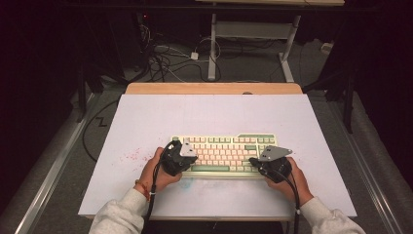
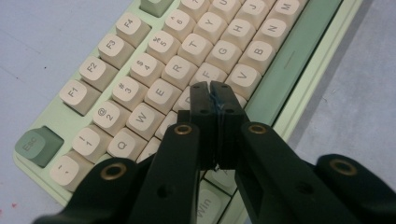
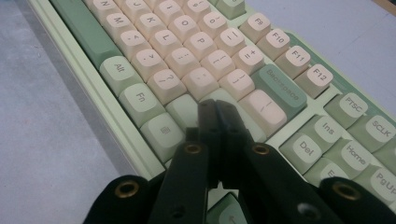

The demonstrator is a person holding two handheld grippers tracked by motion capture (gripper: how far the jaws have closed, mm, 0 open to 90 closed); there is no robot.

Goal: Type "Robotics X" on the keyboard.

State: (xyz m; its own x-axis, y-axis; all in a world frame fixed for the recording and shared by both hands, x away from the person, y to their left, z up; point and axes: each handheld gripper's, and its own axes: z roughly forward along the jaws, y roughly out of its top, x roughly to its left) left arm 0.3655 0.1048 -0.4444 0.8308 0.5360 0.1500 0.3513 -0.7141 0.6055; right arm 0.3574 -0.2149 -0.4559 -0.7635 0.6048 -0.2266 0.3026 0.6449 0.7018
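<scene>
One keyboard (image 1: 224,153) lies at the white table's (image 1: 146,117) near centre. Left gripper (image 2: 208,93), jaws pressed together, angles over its 9 o'clock end; right gripper (image 3: 215,112), likewise closed, tilts over the 3 o'clock end, each hand gripping from behind.

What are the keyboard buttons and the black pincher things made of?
The keycaps look like matte plastic: smooth cream tops with printed letters. The left gripper and right gripper look like hard black plastic with brass-coloured rivets, though painted metal is possible.
</scene>
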